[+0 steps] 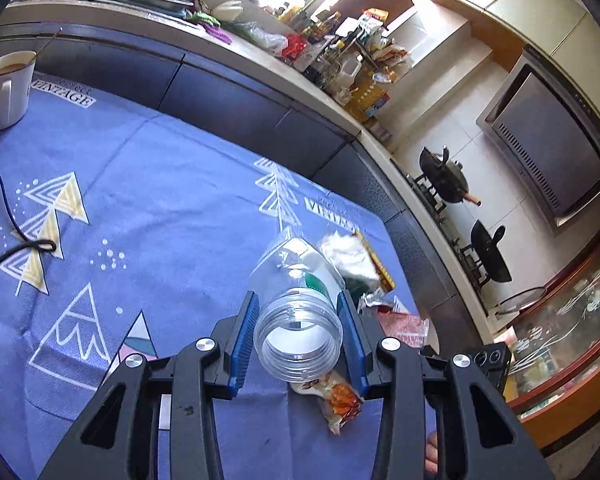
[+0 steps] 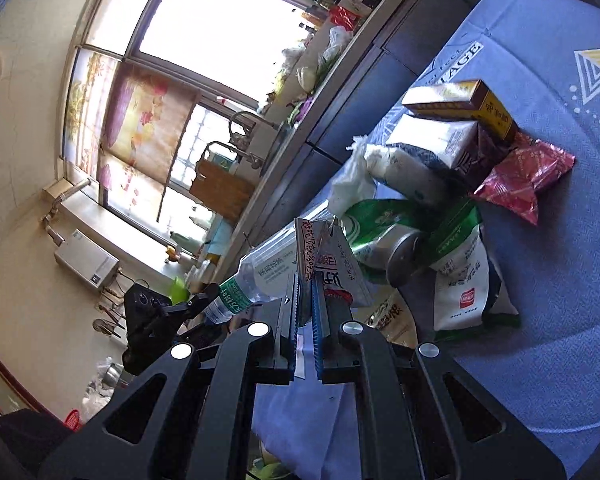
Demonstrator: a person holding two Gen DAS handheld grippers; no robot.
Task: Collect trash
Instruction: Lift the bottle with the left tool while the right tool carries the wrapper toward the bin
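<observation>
Two grippers engaged: left gripper (image 1: 299,334) clamped a clear, capless plastic bottle (image 1: 298,308); right gripper (image 2: 308,308) pinched a torn printed wrapper (image 2: 320,256).

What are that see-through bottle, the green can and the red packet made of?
The bottle looks like clear thin plastic: the cloth shows through it and its neck is threaded. The green can seems to be metal, with a dull silvery end. The red packet is probably plastic or foil film, crinkled and glossy.
</observation>
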